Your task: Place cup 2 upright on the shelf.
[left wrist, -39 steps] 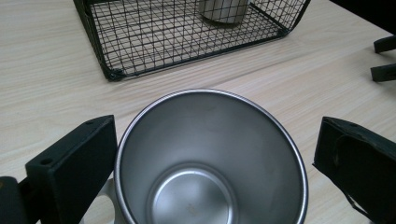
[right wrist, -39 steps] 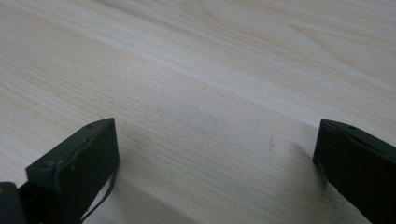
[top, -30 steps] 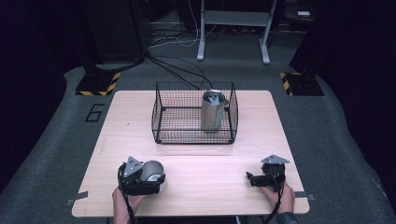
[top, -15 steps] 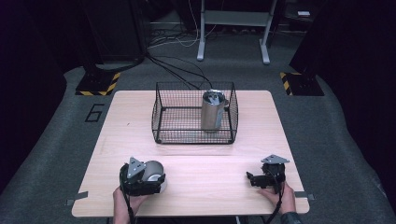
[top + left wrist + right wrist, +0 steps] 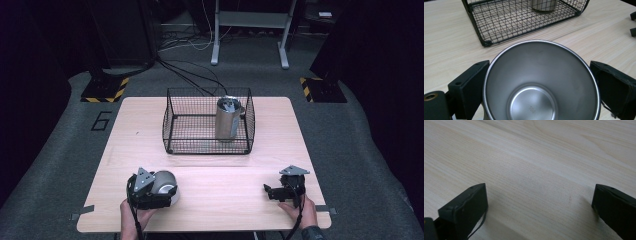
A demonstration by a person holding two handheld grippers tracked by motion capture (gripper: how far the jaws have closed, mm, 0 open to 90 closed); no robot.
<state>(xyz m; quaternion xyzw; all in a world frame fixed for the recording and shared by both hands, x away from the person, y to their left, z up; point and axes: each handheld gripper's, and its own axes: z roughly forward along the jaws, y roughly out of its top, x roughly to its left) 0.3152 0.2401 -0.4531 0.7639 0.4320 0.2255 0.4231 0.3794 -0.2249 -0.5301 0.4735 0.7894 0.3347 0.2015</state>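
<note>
Left gripper [image 5: 159, 189] sits at the near left of the table [image 5: 140, 125], w/ a steel cup [image 5: 164, 184] lying on its side between the jaws. In the left gripper view the cup [image 5: 541, 82] has its open mouth facing the camera, inside bare and shiny, and both black jaws press against its rim on either side, so the gripper is clamped on the cup. Cup looks to rest on or just above the tabletop; can't tell which.

Right gripper [image 5: 270, 192] is at the near right of the table, well apart from the left one, pointing toward the table's middle. Right gripper view has its jaws spread wide w/ bare wood between them, nothing held.

Wire basket [image 5: 172, 120] stands at the table's middle, toward the far edge. Inside it, at the right end, a second steel cup [image 5: 227, 119] stands upright, close to the basket's right wall. Left gripper view has the basket [image 5: 499, 22] just ahead of the held cup, not touching it, w/ the bottom of the upright cup [image 5: 544, 5] at the top edge.
</note>
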